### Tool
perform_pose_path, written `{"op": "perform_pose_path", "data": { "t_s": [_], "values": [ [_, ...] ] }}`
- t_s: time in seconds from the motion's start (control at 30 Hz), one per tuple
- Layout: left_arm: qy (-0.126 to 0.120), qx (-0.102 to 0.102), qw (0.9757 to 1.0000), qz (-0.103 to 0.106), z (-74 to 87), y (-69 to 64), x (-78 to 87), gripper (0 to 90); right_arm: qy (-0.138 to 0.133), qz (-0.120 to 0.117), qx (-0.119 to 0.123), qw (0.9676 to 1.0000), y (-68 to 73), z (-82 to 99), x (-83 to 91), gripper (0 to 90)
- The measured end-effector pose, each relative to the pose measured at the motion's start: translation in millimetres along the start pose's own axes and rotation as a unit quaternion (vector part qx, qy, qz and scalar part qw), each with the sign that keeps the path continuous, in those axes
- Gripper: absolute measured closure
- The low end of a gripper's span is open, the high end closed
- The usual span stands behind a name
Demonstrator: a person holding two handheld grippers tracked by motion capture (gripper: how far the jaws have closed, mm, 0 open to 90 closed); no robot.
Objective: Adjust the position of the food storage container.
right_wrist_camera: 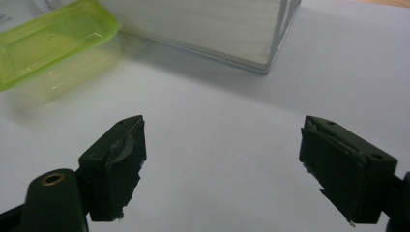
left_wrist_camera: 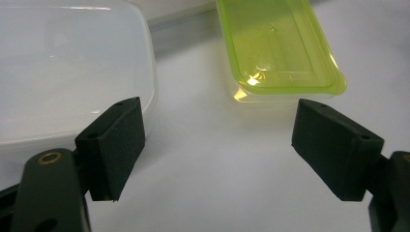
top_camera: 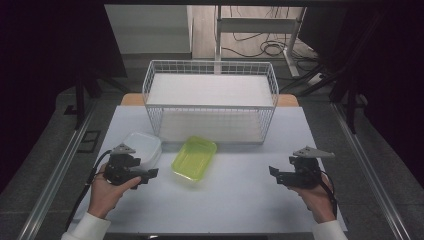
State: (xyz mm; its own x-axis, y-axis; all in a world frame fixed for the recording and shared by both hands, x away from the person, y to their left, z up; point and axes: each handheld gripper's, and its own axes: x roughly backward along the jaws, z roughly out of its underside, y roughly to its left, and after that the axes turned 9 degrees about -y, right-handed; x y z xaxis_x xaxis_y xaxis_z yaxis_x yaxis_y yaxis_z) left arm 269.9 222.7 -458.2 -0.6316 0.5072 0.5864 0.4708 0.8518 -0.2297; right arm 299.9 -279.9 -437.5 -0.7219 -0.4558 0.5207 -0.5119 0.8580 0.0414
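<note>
You have a wide stretch of bare white table (top_camera: 240, 200) between your two hands, hemmed at the back by the white wire basket (top_camera: 210, 100), which holds nothing but its flat white floor. Your left gripper (top_camera: 145, 176) has its jaws spread wide with nothing between them, the clear lidded container (top_camera: 142, 146) just beside its left jaw and the green container (top_camera: 194, 158), showing nothing inside, a little ahead towards its right jaw. Your right gripper (top_camera: 274, 174) also stands open and empty, well apart from both containers.
</note>
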Motion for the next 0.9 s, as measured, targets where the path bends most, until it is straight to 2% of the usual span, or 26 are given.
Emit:
{"op": "perform_pose_path", "data": {
  "t_s": [0.07, 0.3, 0.43, 0.6, 0.77, 0.9],
  "values": [
    [-0.001, 0.004, 1.0, -0.001, -1.4, 0.0, -0.2, 18.7, -0.003, -0.006, -0.001, 1.0, -0.6, 0.8, 2.5, 18.2],
    [0.002, -0.007, 0.9999, -0.012, -3.7, -4.4, -0.4, 18.9, 0.003, -0.023, -0.004, 0.9997, -10.1, 5.9, 6.6, 20.5],
    [0.006, -0.014, 0.9997, -0.018, 0.1, -6.6, 0.9, 19.1, 0.002, -0.028, -0.012, 0.9995, -14.5, 4.4, 0.9, 20.7],
    [-0.004, -0.007, 0.9997, -0.024, -0.5, -6.0, 6.9, 20.9, 0.004, -0.034, -0.011, 0.9994, -11.9, 4.0, -6.2, 20.7],
    [-0.006, -0.003, 0.9997, -0.025, -4.0, -4.2, 3.5, 22.5, 0.005, -0.033, -0.01, 0.9994, -10.3, 5.2, -2.6, 21.1],
    [0.002, -0.012, 0.9995, -0.028, -7.0, -8.6, -2.2, 26.4, 0.014, -0.026, -0.014, 0.9995, -12.0, 11.3, 1.2, 21.5]
  ]
}}
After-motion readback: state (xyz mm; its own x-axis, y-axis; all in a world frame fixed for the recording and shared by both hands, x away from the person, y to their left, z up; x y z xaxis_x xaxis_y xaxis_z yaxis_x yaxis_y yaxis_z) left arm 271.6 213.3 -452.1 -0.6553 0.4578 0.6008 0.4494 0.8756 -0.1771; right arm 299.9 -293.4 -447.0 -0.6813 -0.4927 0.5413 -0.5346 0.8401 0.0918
